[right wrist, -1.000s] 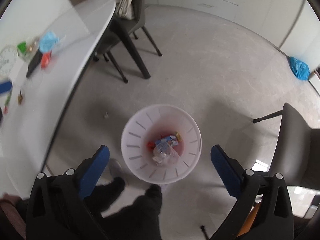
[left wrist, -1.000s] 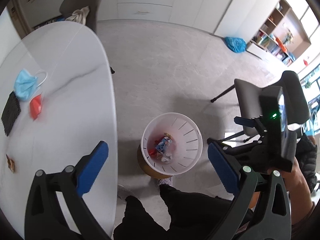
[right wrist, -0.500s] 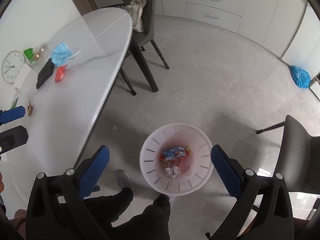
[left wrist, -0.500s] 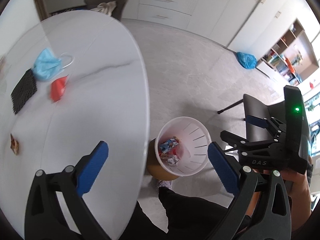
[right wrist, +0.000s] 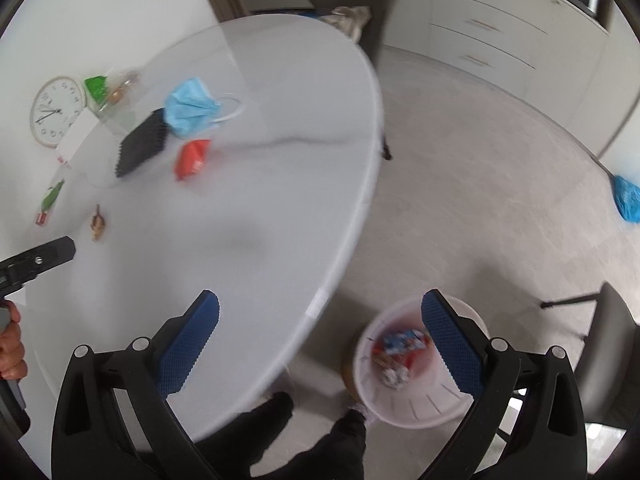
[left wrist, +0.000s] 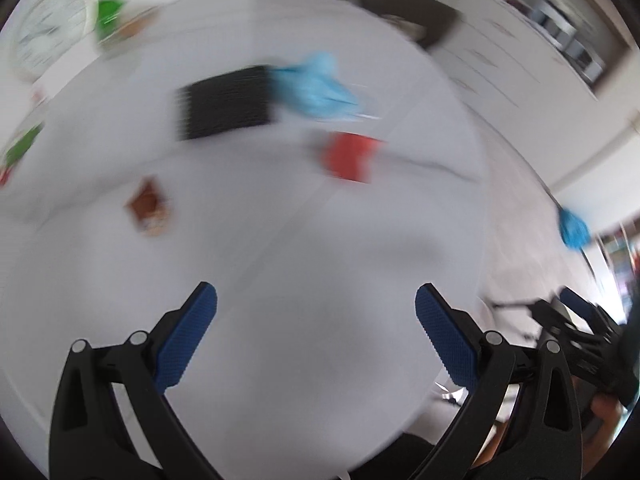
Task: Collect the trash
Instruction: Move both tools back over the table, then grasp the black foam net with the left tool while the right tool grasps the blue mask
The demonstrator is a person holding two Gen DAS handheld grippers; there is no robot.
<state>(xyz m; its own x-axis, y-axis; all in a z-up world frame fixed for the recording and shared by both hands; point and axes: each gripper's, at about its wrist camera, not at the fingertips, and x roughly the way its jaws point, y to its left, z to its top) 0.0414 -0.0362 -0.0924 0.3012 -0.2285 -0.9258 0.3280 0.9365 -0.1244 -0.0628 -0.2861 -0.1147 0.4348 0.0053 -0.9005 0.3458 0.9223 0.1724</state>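
While left tongs [left wrist: 316,336] gape, red wrapper [left wrist: 349,155] well ahead, on table [left wrist: 280,248]

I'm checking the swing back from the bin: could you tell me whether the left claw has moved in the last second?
Yes. The left claw has swung from beside the bin to over the white table.

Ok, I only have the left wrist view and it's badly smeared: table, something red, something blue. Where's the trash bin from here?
Observer: The white trash bin stands on the floor just off the table's near edge, with wrappers already inside.
Operator: And the blue thing?
Observer: It's a crumpled blue face mask with white ear loops, touching a black mesh pad.
Operator: The red item?
Observer: A red wrapper, lying apart just below the mask.
Operator: Is the right hand-held gripper carrying anything?
Observer: No, the right hand-held gripper is open and empty.
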